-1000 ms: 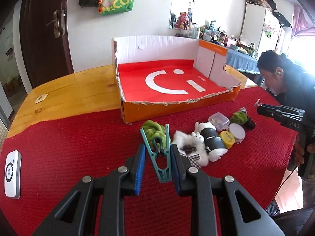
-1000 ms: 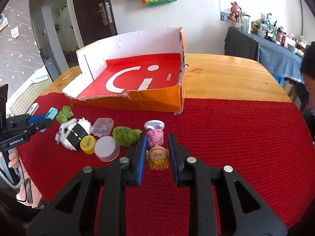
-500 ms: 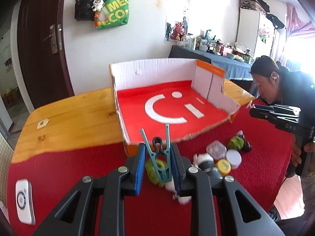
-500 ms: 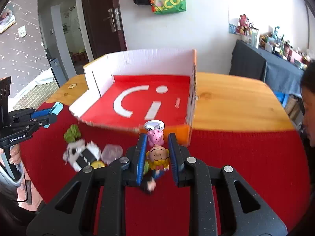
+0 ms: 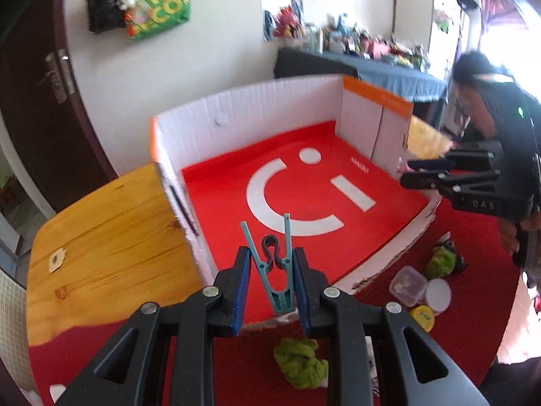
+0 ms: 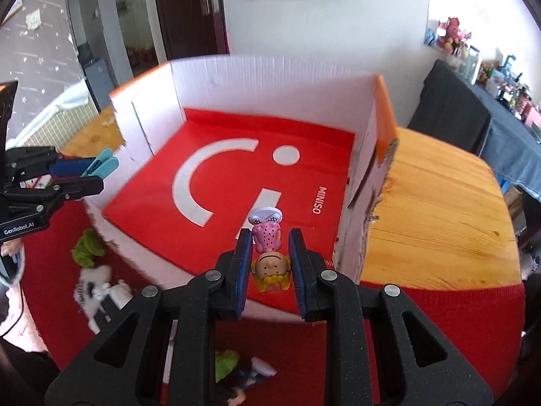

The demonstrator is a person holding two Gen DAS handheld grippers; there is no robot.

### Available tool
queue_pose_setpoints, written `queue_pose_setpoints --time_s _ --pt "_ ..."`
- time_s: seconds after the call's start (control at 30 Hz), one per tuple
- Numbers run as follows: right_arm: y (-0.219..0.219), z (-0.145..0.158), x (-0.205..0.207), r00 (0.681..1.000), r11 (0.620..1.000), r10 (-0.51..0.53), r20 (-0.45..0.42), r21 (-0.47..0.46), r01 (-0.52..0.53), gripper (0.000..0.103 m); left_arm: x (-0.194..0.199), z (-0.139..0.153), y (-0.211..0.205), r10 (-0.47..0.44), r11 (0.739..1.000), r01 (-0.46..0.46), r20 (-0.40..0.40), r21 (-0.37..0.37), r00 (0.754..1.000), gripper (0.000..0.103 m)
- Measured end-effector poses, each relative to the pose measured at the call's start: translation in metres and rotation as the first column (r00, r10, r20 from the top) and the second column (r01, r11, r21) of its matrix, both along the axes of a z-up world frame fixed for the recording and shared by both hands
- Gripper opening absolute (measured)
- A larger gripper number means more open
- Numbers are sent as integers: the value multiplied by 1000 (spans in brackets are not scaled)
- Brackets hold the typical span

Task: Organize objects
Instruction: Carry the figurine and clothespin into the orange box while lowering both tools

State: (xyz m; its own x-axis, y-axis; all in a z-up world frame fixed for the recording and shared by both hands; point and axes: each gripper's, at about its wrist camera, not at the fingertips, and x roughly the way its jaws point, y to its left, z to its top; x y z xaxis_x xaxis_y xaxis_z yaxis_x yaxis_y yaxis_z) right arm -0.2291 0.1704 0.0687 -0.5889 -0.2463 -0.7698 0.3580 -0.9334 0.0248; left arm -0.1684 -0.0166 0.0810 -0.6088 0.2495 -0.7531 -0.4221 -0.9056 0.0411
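Up and forward since a second ago, both tools now over the open cardboard box (image 5: 236,115) instead of the red cloth (image 5: 473,243). Left tool (image 5: 272,270) clamped on teal clothespin (image 5: 275,264), long axis running away from the camera, forked legs spread toward the box's far wall, joined end near the camera, hanging above the red floor near the torn front edge. Right tool (image 6: 270,264) clamped on small doll figurine (image 6: 270,260), yellow-haired head nearest the camera, pink dress and white base pointing at the far wall. Both tools tilted downward. Left behind on the counter: green fluffy ball (image 5: 301,362), clear small box (image 5: 407,280), white lid (image 5: 438,296), yellow cap (image 5: 421,316).
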Motion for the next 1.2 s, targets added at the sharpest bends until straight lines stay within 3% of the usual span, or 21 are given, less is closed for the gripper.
queue_pose_setpoints --time_s 0.33,0.63,1.2 --pt "-8 -23 -33 989 993 47 141 100 -61 21 -30 -33 13 -66 990 80 125 -112 990 26" --pt "-13 -27 -33 984 975 83 159 191 -113 21 -35 -39 15 -104 980 129 164 -151 981 26" --pt "-9 -27 -21 979 964 101 179 227 -141 22 -37 -40 15 -131 970 164 183 -177 974 26"
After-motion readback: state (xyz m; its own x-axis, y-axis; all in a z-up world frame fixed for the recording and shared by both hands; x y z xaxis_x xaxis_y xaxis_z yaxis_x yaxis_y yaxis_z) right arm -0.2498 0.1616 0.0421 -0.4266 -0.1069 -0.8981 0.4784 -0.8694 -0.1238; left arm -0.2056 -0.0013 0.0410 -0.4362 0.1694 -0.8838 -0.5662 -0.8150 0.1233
